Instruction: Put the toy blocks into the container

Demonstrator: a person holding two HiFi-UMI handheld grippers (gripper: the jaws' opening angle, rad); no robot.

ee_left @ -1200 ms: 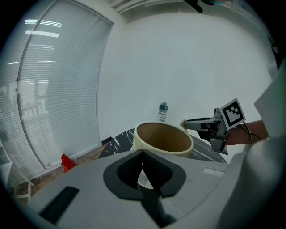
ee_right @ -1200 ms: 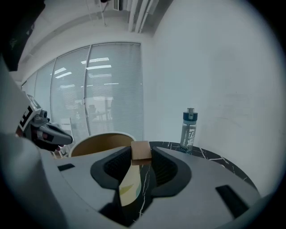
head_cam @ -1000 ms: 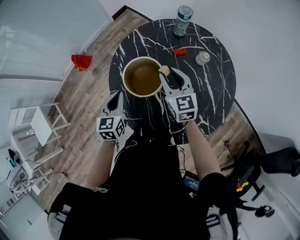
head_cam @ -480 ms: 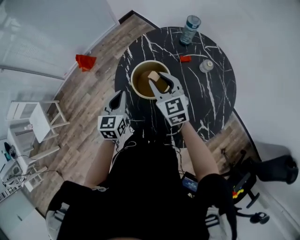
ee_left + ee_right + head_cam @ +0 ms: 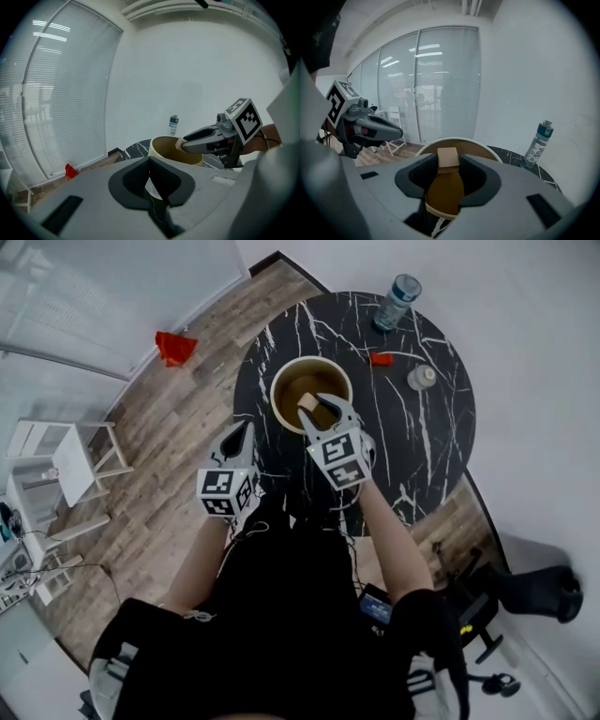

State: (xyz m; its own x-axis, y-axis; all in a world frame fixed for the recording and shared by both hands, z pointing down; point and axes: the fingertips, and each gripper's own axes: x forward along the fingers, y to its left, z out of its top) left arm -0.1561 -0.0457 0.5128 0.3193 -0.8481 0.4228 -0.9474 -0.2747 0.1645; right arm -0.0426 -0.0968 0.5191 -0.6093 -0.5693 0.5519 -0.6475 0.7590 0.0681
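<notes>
Over the round black table (image 5: pixel 422 442), our right gripper (image 5: pixel 322 410) squeezes a tan block (image 5: pixel 307 405) above the round container (image 5: pixel 284 390). Our left gripper (image 5: pixel 241 430) is pinched together, empty.

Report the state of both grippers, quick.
Left gripper: shut, holding nothing.
Right gripper: shut on the wooden block, over the container.
</notes>
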